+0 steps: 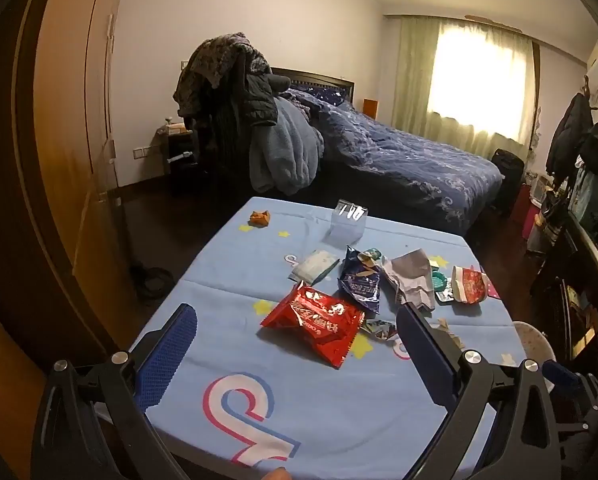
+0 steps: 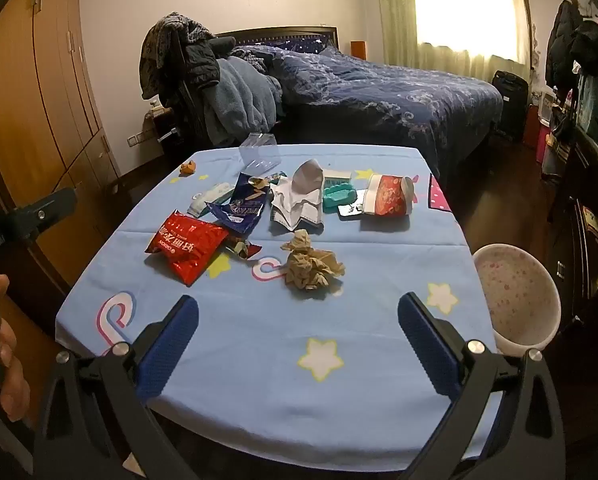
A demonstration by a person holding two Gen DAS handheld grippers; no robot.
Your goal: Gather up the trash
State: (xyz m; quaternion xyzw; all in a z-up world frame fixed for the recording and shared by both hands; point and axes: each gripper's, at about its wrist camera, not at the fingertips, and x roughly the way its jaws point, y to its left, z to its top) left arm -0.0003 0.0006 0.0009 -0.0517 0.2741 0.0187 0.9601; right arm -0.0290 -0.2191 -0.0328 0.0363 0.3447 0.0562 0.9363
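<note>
On the worktop (image 2: 259, 340), scattered wrappers await collection.
Left gripper (image 1: 297, 344) and right gripper (image 2: 298, 334) hover empty, jaws wide, bin (image 2: 517, 300) alongside for drops.

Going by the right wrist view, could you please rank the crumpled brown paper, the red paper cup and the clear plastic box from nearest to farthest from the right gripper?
1. Crumpled brown paper: mid-table, just ahead of the open right gripper.
2. Red paper cup: lying on its side, farther back and to the right.
3. Clear plastic box: at the table's far edge, left of centre.
</note>
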